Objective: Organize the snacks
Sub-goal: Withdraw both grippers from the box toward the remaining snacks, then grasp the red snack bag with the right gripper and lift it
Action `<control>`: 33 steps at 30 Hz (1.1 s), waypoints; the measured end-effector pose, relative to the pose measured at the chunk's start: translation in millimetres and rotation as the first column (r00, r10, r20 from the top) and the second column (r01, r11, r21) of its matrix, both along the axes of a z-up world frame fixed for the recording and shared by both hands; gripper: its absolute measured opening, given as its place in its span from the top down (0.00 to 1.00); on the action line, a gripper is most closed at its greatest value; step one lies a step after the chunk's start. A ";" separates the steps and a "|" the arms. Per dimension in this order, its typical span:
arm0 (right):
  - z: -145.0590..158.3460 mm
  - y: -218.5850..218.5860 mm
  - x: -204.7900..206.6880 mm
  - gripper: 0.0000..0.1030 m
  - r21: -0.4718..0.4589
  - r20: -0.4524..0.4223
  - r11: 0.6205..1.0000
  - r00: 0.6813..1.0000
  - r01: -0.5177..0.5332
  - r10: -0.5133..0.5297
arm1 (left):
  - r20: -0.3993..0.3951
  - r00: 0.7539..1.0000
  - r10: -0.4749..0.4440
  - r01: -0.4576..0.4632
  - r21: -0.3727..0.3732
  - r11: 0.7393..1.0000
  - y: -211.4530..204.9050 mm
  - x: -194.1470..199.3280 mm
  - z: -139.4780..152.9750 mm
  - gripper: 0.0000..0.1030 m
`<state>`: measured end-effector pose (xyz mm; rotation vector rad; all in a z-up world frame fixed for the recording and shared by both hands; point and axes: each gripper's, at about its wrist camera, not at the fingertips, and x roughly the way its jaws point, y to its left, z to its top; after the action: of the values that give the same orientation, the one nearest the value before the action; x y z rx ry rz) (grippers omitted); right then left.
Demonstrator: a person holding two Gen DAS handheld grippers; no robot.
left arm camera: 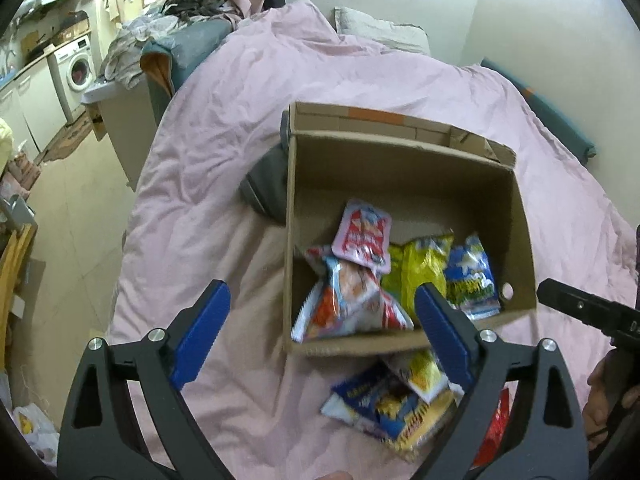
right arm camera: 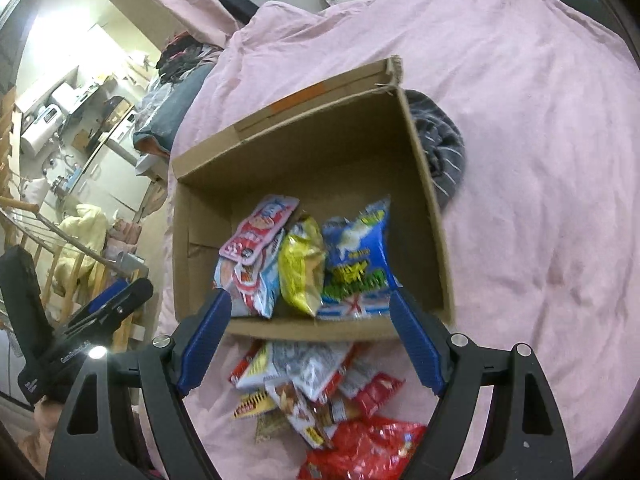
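An open cardboard box [left arm camera: 400, 184] [right arm camera: 320, 152] sits on the pink bedcover. Inside it lean a pink packet [left arm camera: 362, 240] [right arm camera: 264, 220], a yellow bag [left arm camera: 416, 268] [right arm camera: 302, 264], a blue bag [left arm camera: 472, 276] [right arm camera: 356, 248] and a white-and-orange bag [left arm camera: 352, 304]. Several loose snack packs [left arm camera: 396, 404] [right arm camera: 312, 384] lie piled on the cover just in front of the box, a red bag [right arm camera: 368, 452] nearest. My left gripper [left arm camera: 322, 292] hovers open over the box's near left corner, holding nothing. My right gripper [right arm camera: 311, 300] is open and empty above the box's near wall.
A grey striped cloth [right arm camera: 440, 148] [left arm camera: 268, 184] lies against the box's side. The pink bedcover [right arm camera: 540, 160] spreads wide to the right. A pillow [left arm camera: 380, 28] lies at the bed's head. The floor, a washing machine [left arm camera: 78, 68] and piled clothes [left arm camera: 192, 4] lie to the left.
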<state>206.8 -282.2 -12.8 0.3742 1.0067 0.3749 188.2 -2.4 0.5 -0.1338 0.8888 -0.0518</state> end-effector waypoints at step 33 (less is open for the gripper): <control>-121.4 39.3 -54.5 0.09 -0.205 -0.434 0.969 0.900 -0.136 0.035 | -0.143 0.984 0.103 -0.114 -0.073 0.991 24.7 -61.3 -29.3 0.11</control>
<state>152.3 -242.9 -134.2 0.2020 1.4881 0.2536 126.9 22.3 -28.8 -0.2637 1.0176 0.0234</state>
